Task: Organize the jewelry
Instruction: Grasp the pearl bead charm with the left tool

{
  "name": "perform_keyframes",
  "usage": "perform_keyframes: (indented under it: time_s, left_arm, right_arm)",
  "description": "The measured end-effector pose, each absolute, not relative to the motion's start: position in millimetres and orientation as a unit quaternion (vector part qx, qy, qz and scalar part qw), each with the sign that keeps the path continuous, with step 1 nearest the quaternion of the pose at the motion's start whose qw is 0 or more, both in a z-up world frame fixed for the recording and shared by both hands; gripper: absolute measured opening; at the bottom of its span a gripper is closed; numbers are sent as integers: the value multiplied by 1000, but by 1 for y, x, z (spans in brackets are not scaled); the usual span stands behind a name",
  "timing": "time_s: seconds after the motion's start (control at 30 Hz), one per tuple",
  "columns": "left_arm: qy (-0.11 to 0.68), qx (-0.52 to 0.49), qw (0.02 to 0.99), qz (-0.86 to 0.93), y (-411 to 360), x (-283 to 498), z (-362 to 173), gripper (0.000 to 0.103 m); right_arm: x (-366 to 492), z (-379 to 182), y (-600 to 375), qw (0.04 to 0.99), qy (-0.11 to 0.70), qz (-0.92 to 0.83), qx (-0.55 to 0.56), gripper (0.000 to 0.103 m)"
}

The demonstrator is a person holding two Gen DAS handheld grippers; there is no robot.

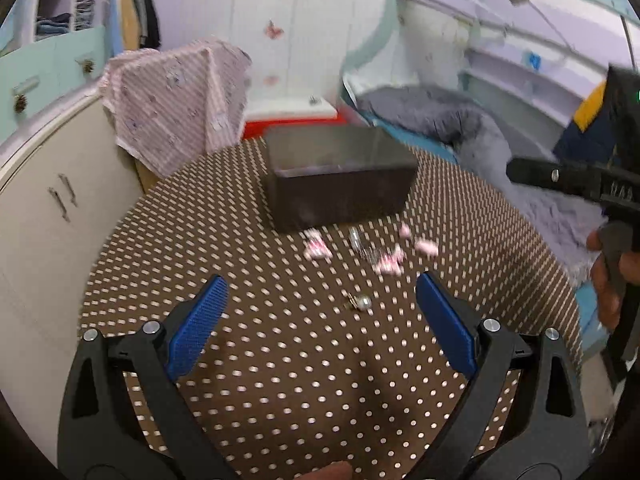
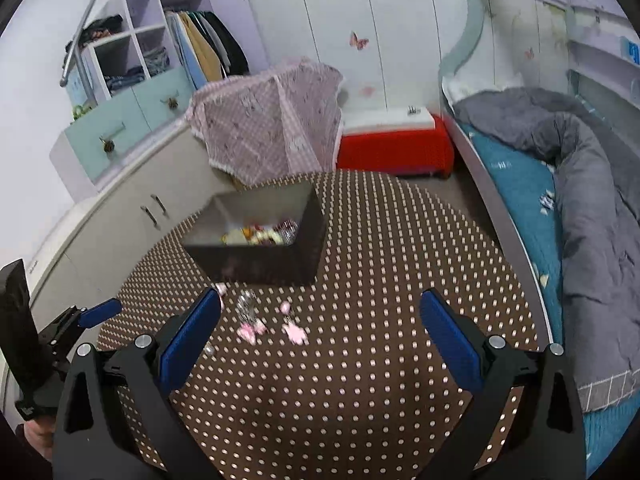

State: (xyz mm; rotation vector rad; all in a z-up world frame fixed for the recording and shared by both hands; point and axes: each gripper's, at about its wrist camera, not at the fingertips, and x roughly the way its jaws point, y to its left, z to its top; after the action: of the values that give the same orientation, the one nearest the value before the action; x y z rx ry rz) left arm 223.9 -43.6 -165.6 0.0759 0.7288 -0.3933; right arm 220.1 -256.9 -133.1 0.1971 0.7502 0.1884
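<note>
A black open box (image 1: pixel 340 176) stands at the far side of a round table with a brown dotted cloth (image 1: pixel 280 380). In the right wrist view the box (image 2: pixel 260 244) holds several beaded jewelry pieces (image 2: pixel 264 235). Loose pink pieces (image 1: pixel 316 249) (image 2: pixel 295 333) and a clear silvery piece (image 1: pixel 360 245) (image 2: pixel 246 305) lie on the cloth in front of it. A small pearl earring (image 1: pixel 360 302) lies nearer, just ahead of my left gripper (image 1: pixel 322 280), which is open and empty. My right gripper (image 2: pixel 320 296) is open and empty too, hovering short of the pink pieces.
A bed with a grey quilt (image 2: pixel 592 208) runs along the right. White cabinets (image 2: pixel 120 216), a pink checked cloth cover (image 2: pixel 272 128) and a red box (image 2: pixel 394 152) stand behind the table. A hand (image 1: pixel 608 280) holds the right tool at the right edge of the left view.
</note>
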Motion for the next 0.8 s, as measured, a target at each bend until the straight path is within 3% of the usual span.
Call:
perform_keyframes:
  time_s: [0.2,0.4,0.47,0.57,0.8]
  left_arm:
    - [400,75,889,-209,-67,241,-196,91]
    - [422,80,874,-228,-74,254,-208,55]
    - [422,76,871,-241,-73,256,-207,35]
    - [424,66,865,-261,-71,257,-206,19]
    - [419,50,867,-264,-64,256,-204,17]
  right_arm:
    - [225,-147,-258,914,384,93,95,96]
    - [231,-162,-255,904,406,101,87,96]
    - [233,-167,-253,902,411,107,80,96]
    - [239,-176,-247,898,418,118,69,96]
    - [258,-199,-221,890,434,136,12,93]
